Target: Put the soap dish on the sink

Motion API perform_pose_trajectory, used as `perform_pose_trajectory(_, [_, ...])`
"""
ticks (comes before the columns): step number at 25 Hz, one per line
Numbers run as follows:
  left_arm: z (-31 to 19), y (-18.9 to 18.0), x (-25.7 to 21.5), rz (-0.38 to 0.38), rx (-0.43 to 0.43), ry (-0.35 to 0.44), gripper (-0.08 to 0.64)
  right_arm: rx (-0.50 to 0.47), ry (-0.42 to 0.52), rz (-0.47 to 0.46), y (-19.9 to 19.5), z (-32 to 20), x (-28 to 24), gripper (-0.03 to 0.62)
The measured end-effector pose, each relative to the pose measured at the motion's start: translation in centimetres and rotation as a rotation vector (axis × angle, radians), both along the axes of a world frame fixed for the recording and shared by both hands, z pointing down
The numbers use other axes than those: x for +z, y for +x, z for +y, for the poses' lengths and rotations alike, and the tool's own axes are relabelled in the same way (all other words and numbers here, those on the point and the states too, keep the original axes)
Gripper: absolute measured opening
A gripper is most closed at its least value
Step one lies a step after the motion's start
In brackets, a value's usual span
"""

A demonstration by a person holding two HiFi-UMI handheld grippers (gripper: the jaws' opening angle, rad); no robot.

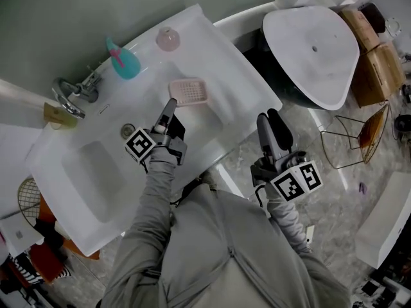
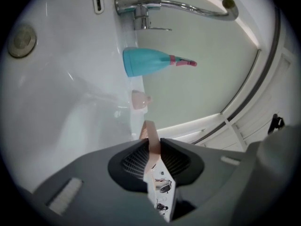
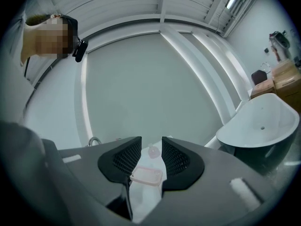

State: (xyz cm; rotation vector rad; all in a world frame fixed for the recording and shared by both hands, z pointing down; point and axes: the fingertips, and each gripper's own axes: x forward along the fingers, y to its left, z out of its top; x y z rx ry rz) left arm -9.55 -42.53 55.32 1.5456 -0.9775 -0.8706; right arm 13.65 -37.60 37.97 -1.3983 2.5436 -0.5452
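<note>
A person in grey sleeves is leaning over a glossy white ceramic sink [image 1: 212, 50], a claw in each hand. The left claw [image 1: 171, 102] is reaching level across the sink's broad flat ledge, forearm stretched out straight. Its black, mesh-textured jaws are pressing together on the thin near rim of the soap dish [image 1: 188, 91]. The dish is a pale pink, rounded rectangle of plastic with a ribbed upper face. It is lying flat at the ledge to the right of the basin, though whether it is resting on the ceramic cannot be told.

The right claw [image 1: 270, 117] is hanging off the sink's right edge above the veined marble floor [image 1: 334, 191], also pointing level, elbow bent close to the body. Its jaws are standing apart with nothing between them, and the pink dish is showing through the gap, well beyond them.

At the far side of the ledge, a smooth teal bottle [image 1: 122, 61] with a pink cap is sitting near a small translucent pink cup [image 1: 167, 38]. To the left, a curved chrome tap [image 1: 70, 95] is arching over the rectangular basin, with a round metal drain plug [image 1: 128, 130] nearby. A white oval bathtub [image 1: 314, 47] and brown cardboard boxes [image 1: 376, 63] are standing to the far right.
</note>
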Motion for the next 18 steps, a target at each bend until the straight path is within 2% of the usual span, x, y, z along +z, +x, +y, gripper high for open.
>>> perform_pose_trajectory(3, [-0.6, 0.4, 1.0, 0.024, 0.007, -0.012, 0.133, 0.017, -0.006, 0.003, 0.3, -0.3, 0.3, 0.117])
perform_pose_trajectory(8, [-1.5, 1.2, 1.2, -0.007, 0.023, -0.006, 0.133, 0.041, -0.018, -0.002, 0.9, -0.7, 0.7, 0.117])
perform_pose_trajectory(12, [-1.9, 1.7, 1.9, -0.001, 0.019, -0.026, 0.133, 0.050, -0.024, -0.006, 1.1, -0.9, 0.9, 0.117])
perform_pose_trajectory(18, [-2.5, 2.8, 2.2, -0.178, 0.056, -0.004, 0.133, 0.066, -0.038, -0.013, 1.6, -1.3, 1.4, 0.117])
